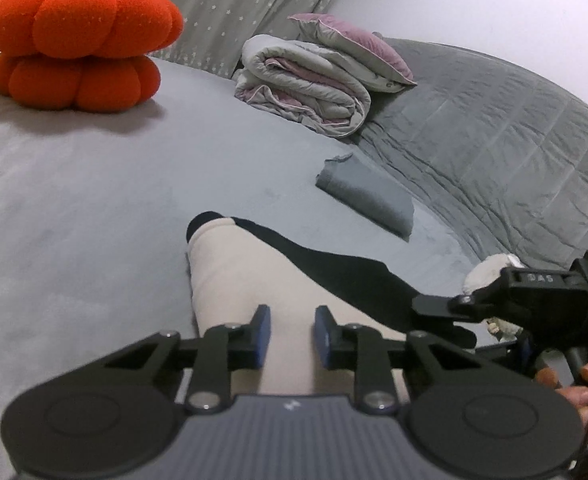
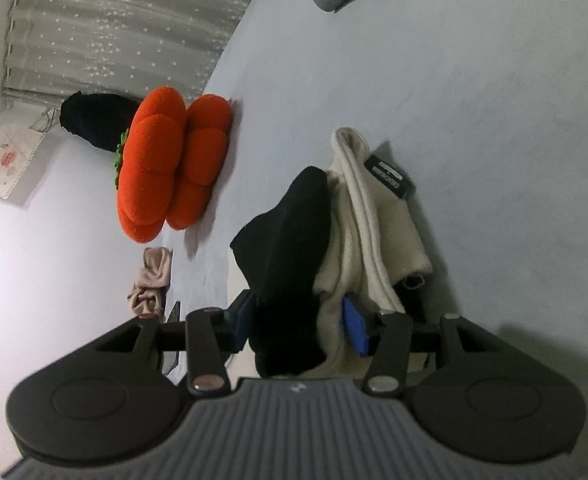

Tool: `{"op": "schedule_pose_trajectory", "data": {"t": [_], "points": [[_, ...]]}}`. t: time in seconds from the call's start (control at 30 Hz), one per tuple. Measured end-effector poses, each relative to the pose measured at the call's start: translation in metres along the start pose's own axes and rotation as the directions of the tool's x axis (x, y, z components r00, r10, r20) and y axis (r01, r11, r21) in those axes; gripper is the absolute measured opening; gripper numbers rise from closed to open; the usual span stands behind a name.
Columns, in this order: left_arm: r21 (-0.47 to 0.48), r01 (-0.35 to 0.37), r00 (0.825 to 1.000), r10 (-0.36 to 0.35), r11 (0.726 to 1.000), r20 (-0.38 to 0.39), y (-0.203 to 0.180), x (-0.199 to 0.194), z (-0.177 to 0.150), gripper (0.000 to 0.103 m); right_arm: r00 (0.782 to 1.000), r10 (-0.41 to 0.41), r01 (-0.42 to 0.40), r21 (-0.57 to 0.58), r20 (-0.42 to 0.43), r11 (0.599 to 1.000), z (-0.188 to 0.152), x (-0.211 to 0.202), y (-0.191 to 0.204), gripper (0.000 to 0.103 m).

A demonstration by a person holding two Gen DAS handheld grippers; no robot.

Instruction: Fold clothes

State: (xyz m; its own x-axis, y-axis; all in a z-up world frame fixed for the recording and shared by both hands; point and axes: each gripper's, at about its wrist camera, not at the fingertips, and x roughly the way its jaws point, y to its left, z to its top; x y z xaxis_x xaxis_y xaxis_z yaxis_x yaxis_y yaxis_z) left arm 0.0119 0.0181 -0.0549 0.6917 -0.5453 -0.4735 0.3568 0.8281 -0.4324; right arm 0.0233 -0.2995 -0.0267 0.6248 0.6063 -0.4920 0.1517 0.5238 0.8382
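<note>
1. Currently the person is working on a cream-and-black garment (image 1: 254, 280) lying on the grey bed (image 1: 74, 200), and the fold looks to be part-way along: one end is lying flat toward 12 o'clock in the left wrist view, while the other end is being gathered up.

2. Hovering low over the cream panel, the left gripper (image 1: 292, 334) is standing with its blue pads (image 1: 263, 334) narrowly apart; cloth is lying beneath and between them, but the pads are not pressing on it as far as the view shows.

3. Over at 3 o'clock in that same view, the right gripper (image 2: 300, 326) is holding a bunched wad of the garment's black and cream cloth between its pads (jaws about half closed, cloth filling the gap), with a black label showing toward 1 o'clock in the right wrist view.

4. My judgement is that the next move is calling for the left gripper to close on the cream panel, so that both hands can be carrying the cloth over onto itself with the edges lining up.

5. No containers are showing; instead, a folded grey cloth (image 1: 368, 196) is resting at 1 o'clock, a rolled quilt (image 1: 302, 84) beyond it, and an orange pumpkin cushion (image 1: 82, 40) at 10 o'clock.
</note>
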Motion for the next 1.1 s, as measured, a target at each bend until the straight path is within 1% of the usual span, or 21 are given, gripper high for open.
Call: {"op": "schedule_pose_trajectory", "data": {"t": [0.03, 0.07, 0.1, 0.2, 0.3, 0.43, 0.53, 0.67, 0.73, 0.8, 0.87, 0.9, 0.93, 1.0, 1.1], "points": [[0.001, -0.006, 1.0, 0.006, 1.0, 0.008, -0.001, -0.001, 0.0, 0.025, 1.0, -0.01, 0.011, -0.02, 0.015, 1.0, -0.001, 0.0, 0.003, 0.035], [0.001, -0.013, 1.0, 0.013, 1.0, 0.017, -0.001, -0.001, 0.001, 0.025, 0.999, -0.02, 0.021, -0.039, 0.03, 0.999, -0.002, 0.001, 0.006, 0.033], [-0.001, -0.019, 0.999, 0.019, 1.0, 0.03, -0.002, -0.002, 0.001, 0.025, 0.998, -0.028, 0.032, -0.065, 0.05, 0.997, -0.003, 0.0, 0.011, 0.028], [-0.016, -0.038, 0.996, 0.039, 0.999, 0.083, -0.003, -0.006, 0.002, 0.025, 0.992, -0.033, 0.052, -0.154, 0.123, 0.987, -0.007, -0.007, 0.027, 0.023], [-0.035, -0.033, 0.993, 0.037, 0.999, 0.114, -0.004, -0.006, 0.005, 0.025, 0.981, -0.017, 0.063, -0.233, 0.193, 0.97, -0.009, -0.015, 0.041, 0.021], [-0.023, -0.002, 0.991, 0.005, 1.0, 0.135, -0.011, -0.003, 0.008, 0.025, 0.972, -0.005, 0.063, -0.235, 0.236, 0.97, -0.005, -0.025, 0.038, 0.021], [0.008, 0.022, 0.991, -0.023, 1.0, 0.129, -0.019, 0.002, 0.008, 0.025, 0.972, -0.022, 0.071, -0.202, 0.236, 0.977, 0.001, -0.03, 0.025, 0.021], [0.057, 0.043, 0.995, -0.048, 0.997, 0.089, -0.029, 0.013, 0.004, 0.025, 0.972, -0.06, 0.102, -0.18, 0.226, 0.978, 0.003, -0.026, 0.014, 0.021], [0.082, 0.045, 0.997, -0.051, 0.996, 0.065, -0.033, 0.017, 0.001, 0.025, 0.976, -0.078, 0.115, -0.175, 0.206, 0.978, 0.002, -0.023, 0.007, 0.021], [0.113, 0.037, 0.999, -0.04, 0.993, 0.026, -0.034, 0.023, -0.004, 0.025, 0.979, -0.094, 0.126, -0.171, 0.183, 0.977, 0.0, -0.021, 0.0, 0.021], [0.148, 0.024, 1.0, -0.024, 0.989, 0.001, -0.035, 0.026, -0.008, 0.025, 0.981, -0.11, 0.137, -0.168, 0.161, 0.976, -0.001, -0.019, -0.006, 0.024], [0.163, 0.018, 1.0, -0.018, 0.986, 0.002, -0.035, 0.027, -0.01, 0.025, 0.981, -0.111, 0.139, -0.174, 0.159, 0.975, -0.001, -0.02, -0.006, 0.029], [0.172, 0.015, 1.0, -0.016, 0.985, 0.004, -0.035, 0.026, -0.01, 0.025, 0.981, -0.11, 0.139, -0.182, 0.161, 0.973, -0.001, -0.022, -0.005, 0.031], [0.176, 0.019, 1.0, -0.021, 0.984, 0.014, -0.036, 0.022, -0.007, 0.025, 0.975, -0.111, 0.152, -0.213, 0.193, 0.965, -0.001, -0.028, 0.001, 0.035], [0.185, 0.021, 0.997, -0.035, 0.982, 0.072, -0.038, 0.014, 0.0, 0.025, 0.952, -0.111, 0.196, -0.292, 0.284, 0.936, -0.002, -0.039, 0.013, 0.035]]}}
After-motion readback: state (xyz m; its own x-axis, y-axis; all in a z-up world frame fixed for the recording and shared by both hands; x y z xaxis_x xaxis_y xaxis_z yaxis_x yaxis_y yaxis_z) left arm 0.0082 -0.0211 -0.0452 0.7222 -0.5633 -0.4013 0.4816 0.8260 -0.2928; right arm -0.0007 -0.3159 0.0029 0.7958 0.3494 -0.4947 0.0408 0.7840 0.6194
